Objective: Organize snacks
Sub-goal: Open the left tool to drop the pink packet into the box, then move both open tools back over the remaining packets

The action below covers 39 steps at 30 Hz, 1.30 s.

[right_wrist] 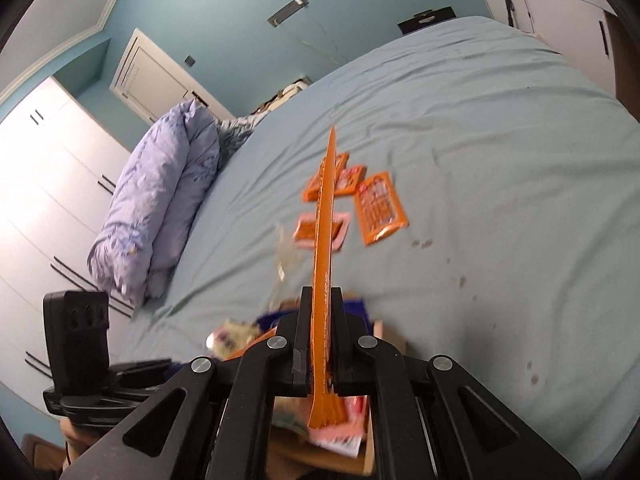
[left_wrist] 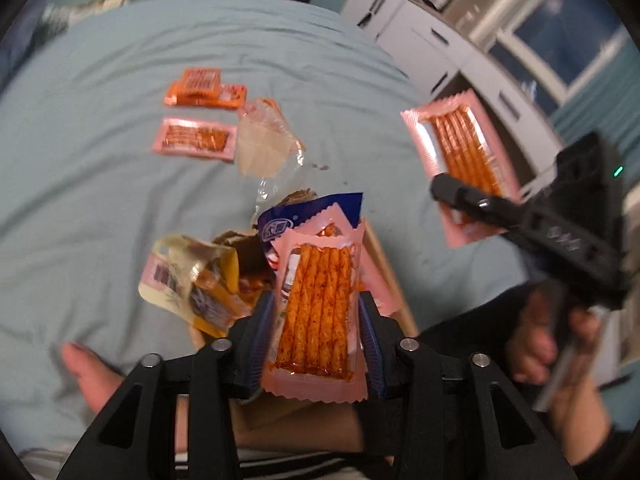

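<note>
Snacks lie scattered over a wide pale blue bed sheet point(left_wrist: 120, 208), the largest thing in view, which serves as the sorting surface. At the near edge of the bed sits a cardboard box point(left_wrist: 386, 276) heaped with mixed wrappers, among them a blue packet point(left_wrist: 304, 216) and a crumpled yellow one point(left_wrist: 200, 276); it looks like the supply being sorted from. Farther out, orange packets point(left_wrist: 204, 88) overlap in a small pile, with a pink packet point(left_wrist: 194, 139) of spicy sticks lying flat just beside them and an empty clear wrapper point(left_wrist: 262, 146) nearby. This grouping suggests sorting by kind.

The left gripper point(left_wrist: 318, 320) has a pink stick packet point(left_wrist: 316, 308) between its blue pads, flat face to the camera; whether the pads press on it I cannot tell. Its long axis runs straight ahead along the fingers, out over the box.

The right gripper point(right_wrist: 320, 344) is clenched on a second pink stick packet point(left_wrist: 460, 152), pinching its flat faces, so its own camera sees only a thin orange edge. That packet's long axis also follows the fingers, aimed toward the sorted piles. Both packets are in the air, probably bound for the pink one on the sheet.
</note>
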Each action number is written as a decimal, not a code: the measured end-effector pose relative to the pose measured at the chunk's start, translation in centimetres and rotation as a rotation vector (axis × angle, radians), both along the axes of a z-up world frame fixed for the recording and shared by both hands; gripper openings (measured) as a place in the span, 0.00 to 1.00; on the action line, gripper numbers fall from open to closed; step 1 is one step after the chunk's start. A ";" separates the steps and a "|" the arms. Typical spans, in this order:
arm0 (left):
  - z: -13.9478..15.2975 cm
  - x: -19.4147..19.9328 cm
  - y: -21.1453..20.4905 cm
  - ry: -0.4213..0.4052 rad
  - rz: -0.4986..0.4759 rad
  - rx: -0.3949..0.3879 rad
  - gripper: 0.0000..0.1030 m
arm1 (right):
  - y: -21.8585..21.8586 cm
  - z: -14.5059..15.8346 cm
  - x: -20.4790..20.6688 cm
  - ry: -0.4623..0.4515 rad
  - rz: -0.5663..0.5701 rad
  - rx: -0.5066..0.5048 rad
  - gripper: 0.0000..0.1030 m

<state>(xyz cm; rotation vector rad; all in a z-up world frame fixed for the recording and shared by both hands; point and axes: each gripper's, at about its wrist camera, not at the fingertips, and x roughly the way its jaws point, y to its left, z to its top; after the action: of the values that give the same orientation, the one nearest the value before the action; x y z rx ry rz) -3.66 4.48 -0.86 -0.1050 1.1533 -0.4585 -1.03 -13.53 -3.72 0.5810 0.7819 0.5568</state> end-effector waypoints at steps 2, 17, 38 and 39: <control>0.4 -0.2 -0.4 -0.038 -0.017 0.020 0.66 | -0.6 -0.1 -0.3 0.002 0.001 0.019 0.04; 1.3 1.0 5.8 -0.053 0.283 -0.172 0.77 | 4.2 0.6 0.9 0.012 0.211 -0.218 0.04; 2.1 0.6 5.5 -0.116 0.290 -0.051 0.77 | 1.8 2.8 -0.1 -0.016 0.069 -0.209 0.65; 2.1 0.7 5.5 -0.117 0.289 -0.048 0.77 | 1.1 2.8 -0.1 -0.004 0.054 -0.186 0.65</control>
<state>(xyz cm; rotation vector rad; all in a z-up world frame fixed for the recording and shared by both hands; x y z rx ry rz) -2.99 10.00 1.24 -0.2790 0.9929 -0.2321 -1.11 -12.38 -0.93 0.3877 0.8373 0.5282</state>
